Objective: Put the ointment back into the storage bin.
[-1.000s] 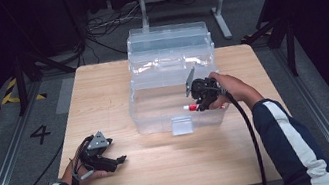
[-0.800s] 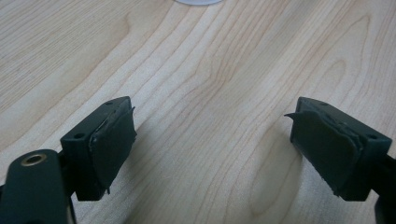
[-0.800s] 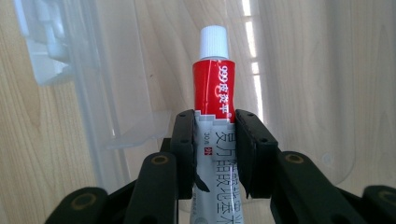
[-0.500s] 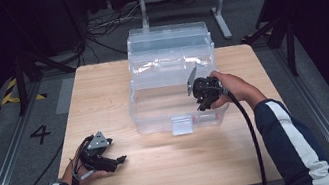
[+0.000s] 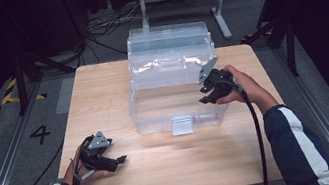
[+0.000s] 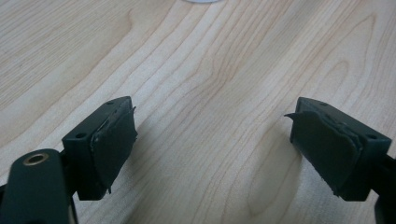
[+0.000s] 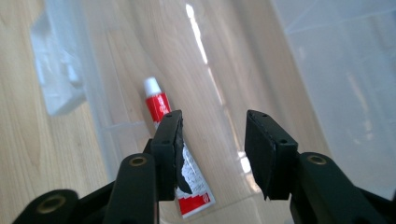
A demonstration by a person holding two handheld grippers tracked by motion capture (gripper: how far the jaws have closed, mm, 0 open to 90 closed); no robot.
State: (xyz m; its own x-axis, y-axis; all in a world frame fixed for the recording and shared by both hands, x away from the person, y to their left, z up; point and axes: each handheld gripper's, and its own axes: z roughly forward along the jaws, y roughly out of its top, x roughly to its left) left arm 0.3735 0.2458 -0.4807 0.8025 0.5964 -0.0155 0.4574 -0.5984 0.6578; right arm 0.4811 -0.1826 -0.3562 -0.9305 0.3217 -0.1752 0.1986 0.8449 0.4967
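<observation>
Jaws of right gripper [image 7: 212, 154] just opening, nothing clamped; left gripper [image 6: 212, 149] wide, empty.
Red-and-white tube [image 7: 175, 158] flat inside clear bin [image 5: 176, 116], near front wall; bare table [image 5: 101, 93] left of bin.

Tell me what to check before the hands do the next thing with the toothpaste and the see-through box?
1. Tube lies on the floor of the clear box: ok.
2. Right gripper has let go: ok, its jaws have just been opening, with nothing between them.
3. Right gripper lifted out of the box: cannot tell.
4. Left gripper open with nothing held, over the table: ok.
5. Box lid closed: not ok, it stands open at the back.
</observation>
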